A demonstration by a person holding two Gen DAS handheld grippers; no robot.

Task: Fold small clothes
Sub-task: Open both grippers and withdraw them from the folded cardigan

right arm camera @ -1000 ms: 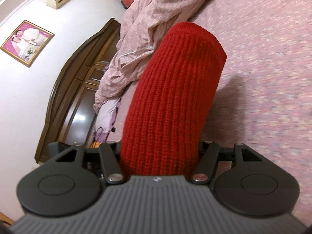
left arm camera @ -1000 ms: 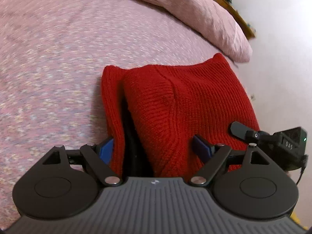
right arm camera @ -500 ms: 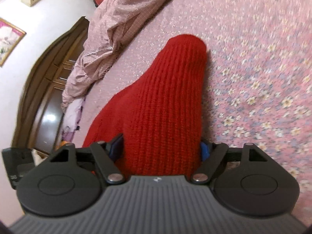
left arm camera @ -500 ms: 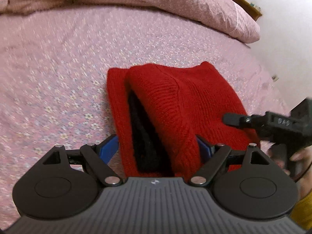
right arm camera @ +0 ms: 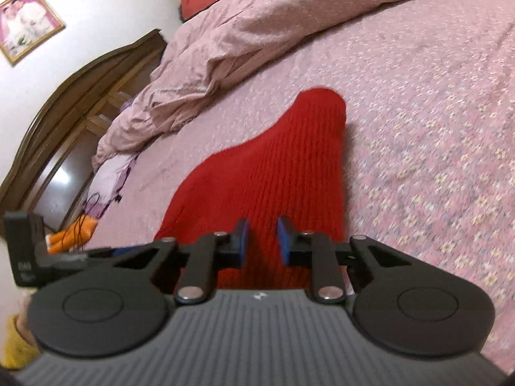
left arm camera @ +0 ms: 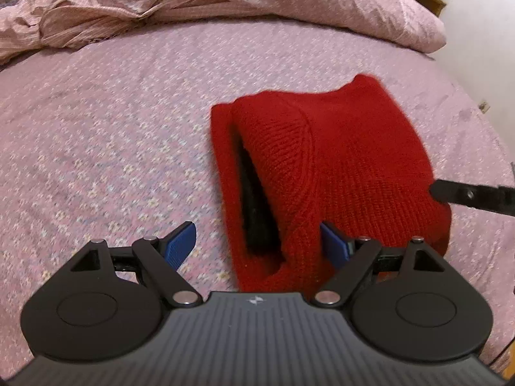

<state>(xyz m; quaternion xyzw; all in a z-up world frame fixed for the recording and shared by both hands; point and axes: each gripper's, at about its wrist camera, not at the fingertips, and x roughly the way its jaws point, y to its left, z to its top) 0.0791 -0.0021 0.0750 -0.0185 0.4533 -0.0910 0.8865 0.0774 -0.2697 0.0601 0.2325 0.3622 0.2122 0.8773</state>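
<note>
A red knit hat (left arm camera: 338, 167) with a dark lining lies folded on the pink flowered bedspread (left arm camera: 112, 122). My left gripper (left arm camera: 257, 241) is open, its blue pads (left arm camera: 180, 241) wide apart, with the hat's near edge lying between them. In the right wrist view the hat (right arm camera: 273, 177) lies flat ahead. My right gripper (right arm camera: 262, 241) hovers over its near end with pads (right arm camera: 285, 241) a narrow gap apart and nothing clamped between them. The right gripper's finger also shows at the right edge of the left wrist view (left arm camera: 466, 193).
A crumpled pink duvet (left arm camera: 193, 3) lies along the far side of the bed. A dark wooden headboard (right arm camera: 64, 103), a framed photo (right arm camera: 25, 22) and a white wall stand to the left in the right wrist view. Orange items (right arm camera: 70, 231) lie beside the bed.
Both grippers lowered the hat onto the bed and let go of it. The left jaws opened wide. The right gripper drew back and its pads came close together.
</note>
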